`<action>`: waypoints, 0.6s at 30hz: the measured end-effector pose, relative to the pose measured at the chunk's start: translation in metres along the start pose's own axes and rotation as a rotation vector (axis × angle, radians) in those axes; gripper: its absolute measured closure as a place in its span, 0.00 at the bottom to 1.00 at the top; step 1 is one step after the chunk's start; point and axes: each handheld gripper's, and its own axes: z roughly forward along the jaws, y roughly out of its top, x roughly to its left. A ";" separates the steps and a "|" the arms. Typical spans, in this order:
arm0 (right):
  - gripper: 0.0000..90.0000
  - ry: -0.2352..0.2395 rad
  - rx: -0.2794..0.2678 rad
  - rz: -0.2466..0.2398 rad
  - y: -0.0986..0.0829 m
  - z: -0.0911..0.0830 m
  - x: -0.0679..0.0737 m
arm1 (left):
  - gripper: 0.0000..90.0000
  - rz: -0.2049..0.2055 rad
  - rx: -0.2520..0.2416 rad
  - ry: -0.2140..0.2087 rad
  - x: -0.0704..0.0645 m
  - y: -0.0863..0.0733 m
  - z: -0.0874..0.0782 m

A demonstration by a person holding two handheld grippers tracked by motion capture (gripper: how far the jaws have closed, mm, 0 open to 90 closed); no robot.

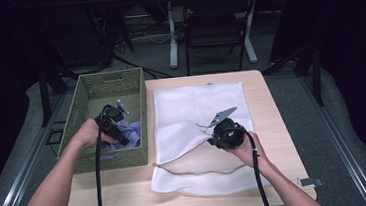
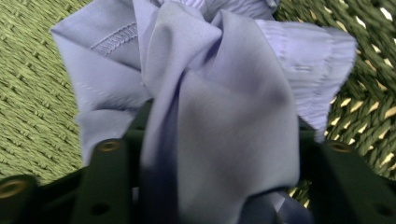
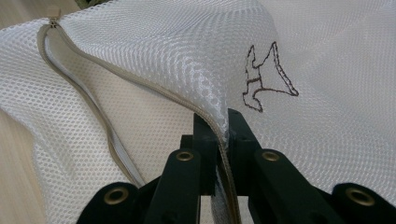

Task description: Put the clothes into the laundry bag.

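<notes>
Left gripper (image 1: 117, 132) inside green woven basket (image 1: 86, 94) at table's 9 o'clock, jaws clenched on bunched lavender garment (image 2: 219, 116); cloth fills the gap between the jaws, basket weave visible around it. Garment sits in basket's near half, far half bare. Right gripper (image 1: 213, 139) at table's centre-right, jaws pinched on the zipper edge of white mesh laundry bag (image 1: 198, 104), lifting that edge so the mouth gapes toward 9 o'clock. Zipper (image 3: 88, 100) curves along bag's near edge. Bag lies just beside basket. Bare wooden table (image 1: 123, 193) at 6 o'clock and along right edge.
</notes>
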 end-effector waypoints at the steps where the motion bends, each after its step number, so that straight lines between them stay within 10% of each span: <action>1: 0.95 -0.001 -0.003 0.001 0.000 -0.001 0.000 | 0.58 -0.004 -0.007 0.000 0.000 -0.001 0.000; 10: 0.95 -0.001 -0.004 0.002 0.001 0.000 -0.001 | 0.87 -0.051 -0.061 -0.012 -0.003 -0.007 -0.006; 18: 0.95 0.001 -0.007 0.010 0.000 0.000 -0.002 | 0.93 -0.059 -0.109 0.016 -0.003 -0.017 -0.018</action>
